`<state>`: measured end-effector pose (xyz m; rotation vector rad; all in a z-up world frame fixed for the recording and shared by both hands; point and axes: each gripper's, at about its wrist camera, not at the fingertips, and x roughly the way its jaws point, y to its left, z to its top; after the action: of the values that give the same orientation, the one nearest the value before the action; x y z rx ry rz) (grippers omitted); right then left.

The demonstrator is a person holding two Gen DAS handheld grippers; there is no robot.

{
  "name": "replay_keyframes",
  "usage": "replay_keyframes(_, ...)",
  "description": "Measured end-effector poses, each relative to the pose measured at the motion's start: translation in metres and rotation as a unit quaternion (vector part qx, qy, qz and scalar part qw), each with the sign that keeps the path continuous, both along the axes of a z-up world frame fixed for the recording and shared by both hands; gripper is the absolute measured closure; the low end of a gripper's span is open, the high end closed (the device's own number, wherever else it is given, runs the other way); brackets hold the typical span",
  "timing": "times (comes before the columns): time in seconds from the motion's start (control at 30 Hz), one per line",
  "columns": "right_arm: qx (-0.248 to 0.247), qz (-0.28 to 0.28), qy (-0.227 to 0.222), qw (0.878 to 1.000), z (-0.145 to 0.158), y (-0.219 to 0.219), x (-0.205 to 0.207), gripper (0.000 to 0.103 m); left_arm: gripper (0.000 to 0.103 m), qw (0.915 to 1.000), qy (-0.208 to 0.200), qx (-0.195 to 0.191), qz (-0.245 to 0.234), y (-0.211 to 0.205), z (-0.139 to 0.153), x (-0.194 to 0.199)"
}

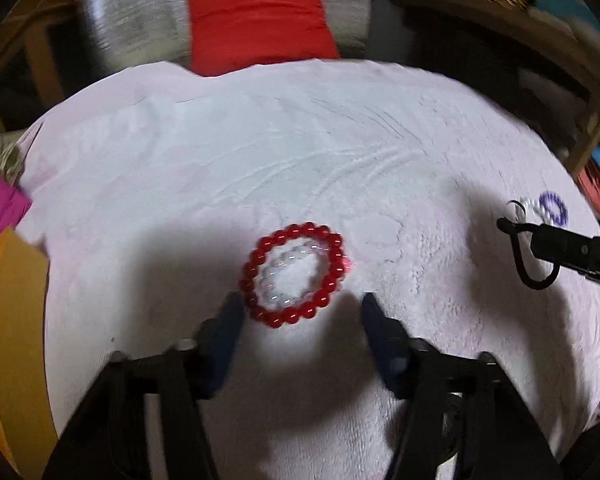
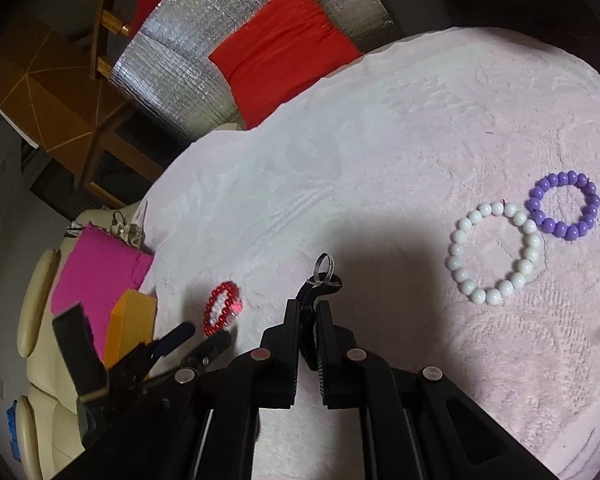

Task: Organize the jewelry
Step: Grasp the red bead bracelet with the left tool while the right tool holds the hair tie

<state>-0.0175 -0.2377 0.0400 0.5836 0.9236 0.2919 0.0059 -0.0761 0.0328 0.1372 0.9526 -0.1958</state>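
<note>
R tool (image 2: 309, 312) clamped on black cord (image 2: 307, 300); L tool (image 1: 300, 312) half-open.

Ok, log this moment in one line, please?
left gripper: open beside red bracelet | right gripper: shut on black cord | white bracelet, purple bracelet: touching on cloth

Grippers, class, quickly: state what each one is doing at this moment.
Left gripper: open, jaws either side of the red bead bracelet, not pressing it.
Right gripper: closed on a black hair tie.
</note>
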Motion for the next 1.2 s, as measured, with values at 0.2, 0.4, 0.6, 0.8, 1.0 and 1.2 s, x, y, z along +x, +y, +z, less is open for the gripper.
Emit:
replay_keyframes(0.2, -0.012, 0.018, 0.007, 1.000, -0.008, 0.011, 0.002, 0.094, 0.069, 0.9997, 0.014, -0.019, -0.008, 0.002, 0.003, 0.012)
replay_keyframes(0.4, -0.015, 0.022, -0.009, 1.000, -0.001, 0.017, 0.001, 0.094, 0.094, 0.9990, 0.026, -0.033, -0.014, 0.008, 0.003, 0.009)
replay_keyframes(0.6, -0.018, 0.022, -0.026, 0.999, 0.006, 0.018, -0.007, 0.094, 0.094, 0.9979, 0.027, -0.059, -0.007, 0.019, 0.008, -0.007)
replay_keyframes(0.8, -0.011, 0.033, -0.052, 0.998, 0.017, 0.028, -0.015, 0.094, 0.094, 0.9961, -0.009, -0.087, 0.009, 0.039, 0.040, -0.032)
replay_keyframes(1.0, -0.018, 0.062, -0.080, 0.995, 0.029, 0.058, -0.027, 0.094, 0.094, 0.9927, -0.044, -0.108, 0.031, 0.060, 0.071, -0.062)
replay_keyframes(1.2, -0.022, 0.088, -0.101, 0.991, 0.035, 0.090, -0.043, 0.094, 0.094, 0.9834, -0.097, -0.137, 0.069, 0.091, 0.107, -0.097)
